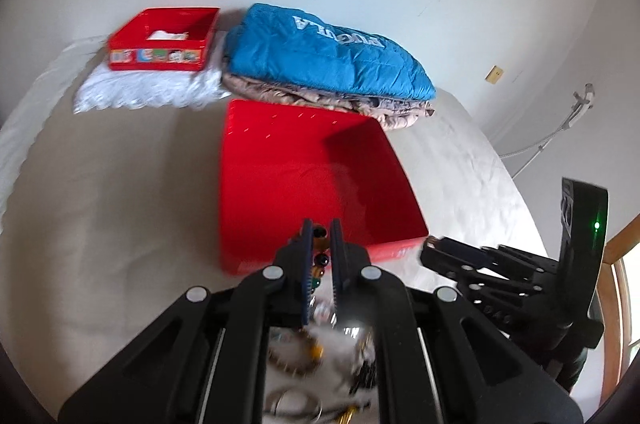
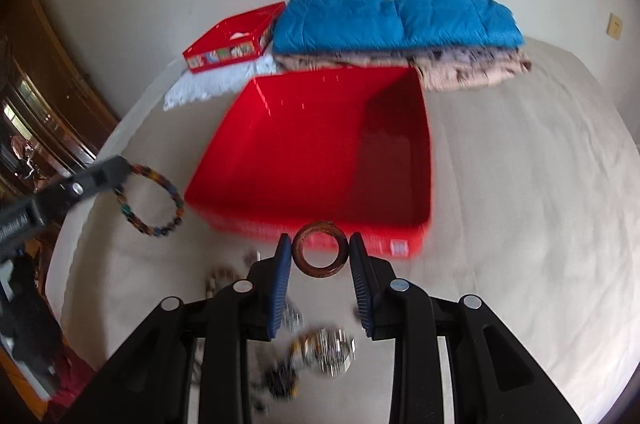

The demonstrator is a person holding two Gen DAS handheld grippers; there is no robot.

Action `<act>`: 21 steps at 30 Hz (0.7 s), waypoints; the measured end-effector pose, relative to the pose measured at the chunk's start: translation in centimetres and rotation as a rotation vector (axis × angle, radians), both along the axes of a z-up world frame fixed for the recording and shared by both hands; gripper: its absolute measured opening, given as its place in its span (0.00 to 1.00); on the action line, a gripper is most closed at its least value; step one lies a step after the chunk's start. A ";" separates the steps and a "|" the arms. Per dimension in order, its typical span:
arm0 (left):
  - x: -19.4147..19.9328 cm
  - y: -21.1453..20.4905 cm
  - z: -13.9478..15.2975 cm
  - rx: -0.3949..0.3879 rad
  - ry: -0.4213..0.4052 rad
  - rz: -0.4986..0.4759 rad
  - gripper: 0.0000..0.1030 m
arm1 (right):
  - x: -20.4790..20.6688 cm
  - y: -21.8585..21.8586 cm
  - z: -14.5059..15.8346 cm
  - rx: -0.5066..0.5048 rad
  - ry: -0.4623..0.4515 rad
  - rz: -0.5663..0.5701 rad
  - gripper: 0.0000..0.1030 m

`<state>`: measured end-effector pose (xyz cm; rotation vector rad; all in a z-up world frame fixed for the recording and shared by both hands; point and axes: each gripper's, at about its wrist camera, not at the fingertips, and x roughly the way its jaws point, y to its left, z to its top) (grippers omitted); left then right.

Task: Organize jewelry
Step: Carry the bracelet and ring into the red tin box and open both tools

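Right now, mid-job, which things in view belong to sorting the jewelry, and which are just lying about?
Part of the job:
- beaded bracelet, held by the left hand-held gripper
- brown ring bangle, between the right hand-held gripper pads
- large red bin
- loose jewelry pile

Lying about:
- blue quilt
- small red box
- white fringed cloth

You are working over a bed covered in a pale cream sheet (image 2: 520, 184). Near its middle sits a large, open, bright red plastic tray (image 2: 320, 152). Toward the bed's far edge lies a folded stack of a blue quilted blanket on beige bedding (image 2: 400, 20), touching the tray's far side. Left of the stack, a white fringed cloth (image 1: 148, 88) lies on the sheet. At the near edge, blurred loose jewelry pieces (image 2: 316, 348) are scattered on the sheet.
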<state>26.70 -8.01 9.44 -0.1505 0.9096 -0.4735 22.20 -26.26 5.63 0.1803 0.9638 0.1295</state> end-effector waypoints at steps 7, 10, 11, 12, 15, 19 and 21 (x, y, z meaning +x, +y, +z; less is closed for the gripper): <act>6.1 -2.3 -4.1 -0.042 0.071 -0.012 0.06 | 7.5 0.5 -3.5 0.010 0.056 -0.026 0.29; 7.3 -2.8 -6.3 -0.035 0.105 -0.033 0.06 | 8.4 0.7 -5.1 -0.004 0.065 -0.016 0.29; 7.6 -3.0 -6.9 -0.028 0.114 -0.035 0.06 | 8.4 0.7 -5.3 -0.012 0.067 -0.017 0.29; 7.9 -3.0 -7.3 -0.022 0.124 -0.035 0.06 | 8.5 0.7 -5.6 -0.022 0.071 -0.020 0.29; 8.6 -3.1 -8.3 -0.016 0.157 -0.039 0.07 | 8.8 0.6 -6.2 -0.036 0.080 -0.020 0.29; 8.6 -2.3 -8.4 -0.012 0.152 -0.021 0.19 | 8.6 0.4 -6.0 -0.038 0.076 -0.023 0.31; 8.4 -2.0 -8.1 -0.013 0.148 -0.011 0.23 | 8.4 0.3 -5.9 -0.028 0.072 -0.020 0.31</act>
